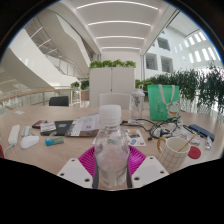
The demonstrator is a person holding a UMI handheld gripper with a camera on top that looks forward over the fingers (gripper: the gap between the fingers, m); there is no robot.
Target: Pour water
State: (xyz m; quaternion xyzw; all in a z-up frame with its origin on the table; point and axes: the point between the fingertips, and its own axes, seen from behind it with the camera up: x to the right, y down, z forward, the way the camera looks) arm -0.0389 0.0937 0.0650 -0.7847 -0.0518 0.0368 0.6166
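The gripper (111, 160) is clamping one clear bottle (110, 140), its two pink pads (90, 159) pressing on the bottle's sides. The bottle is standing upright between the fingers, its white cap (110, 113) at the top, and it is blocking much of the middle of the view. Whether its base is resting on the tabletop (170, 128) cannot be told.

Just to the right of the fingers one paper cup (174, 152) is sitting on the tabletop, open at the top, close to the bottle but apart from it. Beyond the cup one green bag (163, 102) is standing near the far edge. To the left of the bottle one dark flat device (62, 128) is lying among small white items too small to name or count. At the right end one blue object (201, 131) is lying on the wood. Behind the tabletop one white planter (112, 78) is carrying green plants, and a row of taller plants (198, 88) is growing to the right.
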